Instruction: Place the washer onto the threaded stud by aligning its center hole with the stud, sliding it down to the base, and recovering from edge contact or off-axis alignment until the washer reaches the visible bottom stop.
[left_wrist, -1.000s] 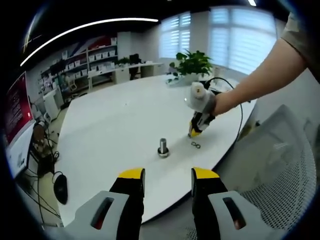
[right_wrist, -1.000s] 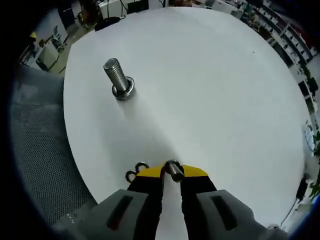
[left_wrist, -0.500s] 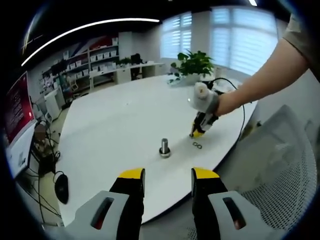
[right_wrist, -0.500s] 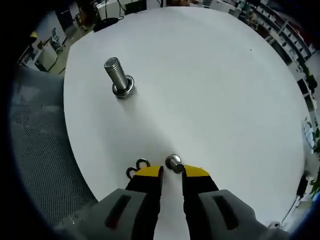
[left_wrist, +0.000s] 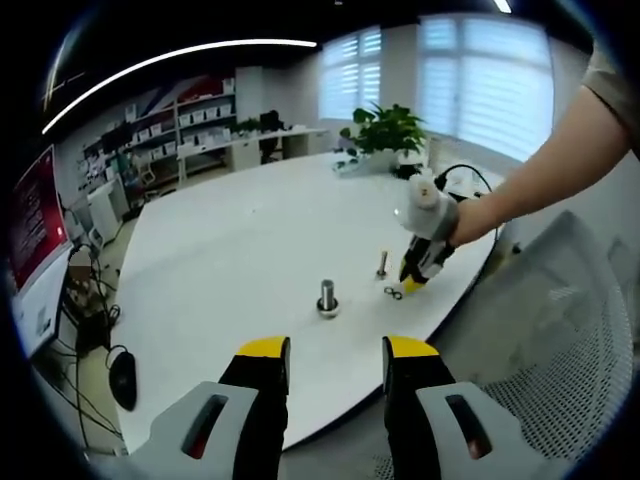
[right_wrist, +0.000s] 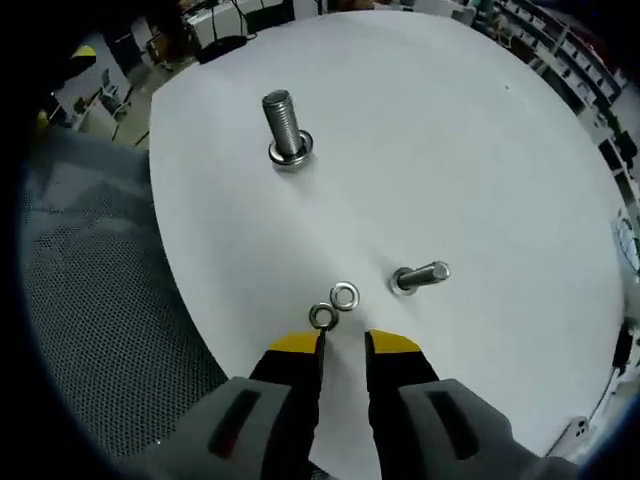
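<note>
Two small silver washers (right_wrist: 333, 306) lie touching before right gripper's (right_wrist: 343, 345) empty, parted fingers.

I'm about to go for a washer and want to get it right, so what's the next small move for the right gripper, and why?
Probably ease the right gripper forward and down onto the nearer washer. It is open and holds nothing, and two washers lie flat on the table just past its tips, the other washer touching or nearly touching the first. The upright stud stands farther off, so a washer must be picked up first.

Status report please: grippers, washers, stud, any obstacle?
Both grippers, left and right, open, empty. Two washers flat on table before right gripper. Stud upright, apart. Small bolt beside washers, not blocking.
</note>
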